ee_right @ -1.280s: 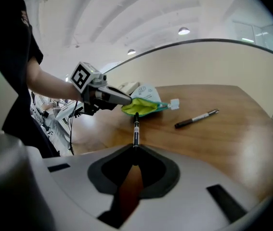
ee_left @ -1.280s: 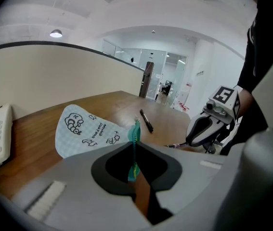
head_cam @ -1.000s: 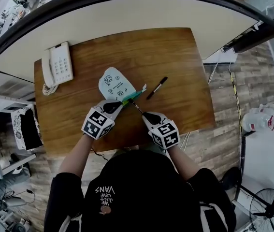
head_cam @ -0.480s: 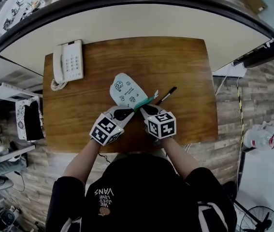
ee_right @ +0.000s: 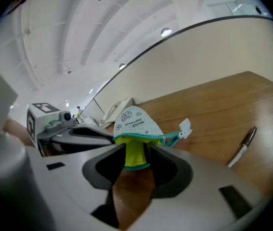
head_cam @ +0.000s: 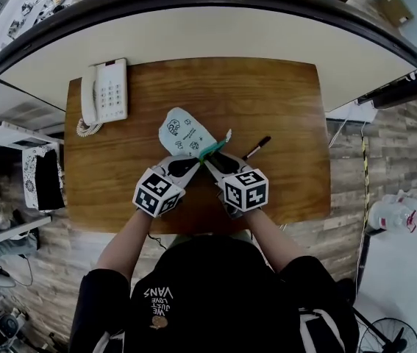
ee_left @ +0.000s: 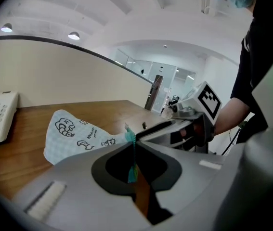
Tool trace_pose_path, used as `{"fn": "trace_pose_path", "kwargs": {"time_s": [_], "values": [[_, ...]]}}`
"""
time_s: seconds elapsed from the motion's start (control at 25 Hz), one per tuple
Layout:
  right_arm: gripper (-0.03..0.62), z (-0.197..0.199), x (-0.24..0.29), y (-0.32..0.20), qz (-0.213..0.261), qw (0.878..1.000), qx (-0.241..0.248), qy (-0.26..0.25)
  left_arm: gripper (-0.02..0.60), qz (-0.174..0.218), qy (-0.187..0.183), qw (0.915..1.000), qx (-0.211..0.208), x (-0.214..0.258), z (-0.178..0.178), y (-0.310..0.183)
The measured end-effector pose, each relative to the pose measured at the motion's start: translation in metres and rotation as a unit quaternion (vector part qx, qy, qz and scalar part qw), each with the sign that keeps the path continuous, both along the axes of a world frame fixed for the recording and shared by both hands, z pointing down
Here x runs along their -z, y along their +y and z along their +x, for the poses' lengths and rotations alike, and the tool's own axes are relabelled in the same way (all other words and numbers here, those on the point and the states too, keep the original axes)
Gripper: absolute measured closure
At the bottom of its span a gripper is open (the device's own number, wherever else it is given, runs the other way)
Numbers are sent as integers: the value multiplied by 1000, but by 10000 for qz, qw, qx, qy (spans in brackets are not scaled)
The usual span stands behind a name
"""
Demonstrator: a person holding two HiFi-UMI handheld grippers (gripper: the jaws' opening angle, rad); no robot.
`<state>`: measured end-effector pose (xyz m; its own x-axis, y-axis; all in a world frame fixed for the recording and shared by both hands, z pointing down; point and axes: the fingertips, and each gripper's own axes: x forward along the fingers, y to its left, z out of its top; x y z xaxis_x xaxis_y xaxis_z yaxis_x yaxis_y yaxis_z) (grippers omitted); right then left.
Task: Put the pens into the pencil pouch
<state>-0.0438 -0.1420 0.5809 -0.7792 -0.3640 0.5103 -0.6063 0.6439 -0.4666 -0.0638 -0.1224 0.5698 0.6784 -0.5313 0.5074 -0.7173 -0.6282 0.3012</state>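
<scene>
Tabletop [head_cam: 267, 94], wood. The two tools meet over its near middle, at the pouch mouth.

Left tool [ee_left: 133, 147]: jaws drawn together to a narrow slit, pinching the teal zip [ee_left: 132, 139] edge of the pouch [head_cam: 182, 131]. A strip of teal fabric runs down between the pads. This tool grips the pouch at the mouth end and nothing else.

Right tool [ee_right: 136, 150]: jaws stand wide and have just been opening. Between them sits the yellow-green lining [ee_right: 134, 154] of the pouch mouth, rimmed with the teal zip. The lining fills much of the gap. I cannot tell whether it touches the pads, and no clamping shows. No pen shows between the jaws.

Pouch: pale, with printed doodles. It lies on the tabletop with its closed end pointing away toward the far left, and its mouth toward the person, lifted at the tools. The mouth gapes in the right gripper view. The zip pull [ee_right: 184, 127] sticks out to the right of the mouth.

Pen [head_cam: 256, 148]: dark, lying on the tabletop to the right of the pouch, clear of it and near the right tool, touched by neither tool. I cannot see whether anything lies inside the pouch.

Phone [head_cam: 104, 94]: white, at the far left corner, well apart from the tools.
</scene>
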Motion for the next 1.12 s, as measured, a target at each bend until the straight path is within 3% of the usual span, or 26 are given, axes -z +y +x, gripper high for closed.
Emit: {"fn": "trace_pose_path", "kwargs": {"time_s": [0.08, 0.16, 0.28, 0.36, 0.48, 0.64, 0.92, 1.12], "values": [[470, 11, 4, 7, 175, 9997, 65, 138, 555, -8, 51, 9999, 111, -1, -2, -5], [470, 33, 1, 11, 447, 9966, -19, 689, 555, -16, 71, 9998, 174, -1, -2, -8], [470, 76, -21, 8, 437, 9833, -554, 1679, 555, -24, 28, 9998, 199, -2, -2, -11], [470, 101, -36, 5, 161, 9744, -1059, 1976, 555, -47, 0, 9997, 237, -5, -3, -10], [470, 120, -41, -2, -38, 9649, -1704, 1997, 555, -77, -14, 9996, 256, -6, -2, -8], [460, 117, -41, -12, -288, 9598, -2197, 1725, 555, -120, -32, 9995, 290, -8, 1, -5], [444, 116, -52, -17, -344, 9459, -2431, 2122, 554, -159, -60, 9991, 398, -9, 4, -2], [513, 126, -53, -20, -368, 9407, -2505, 2258, 555, -163, -50, 9991, 398, -9, 4, -4]]}}
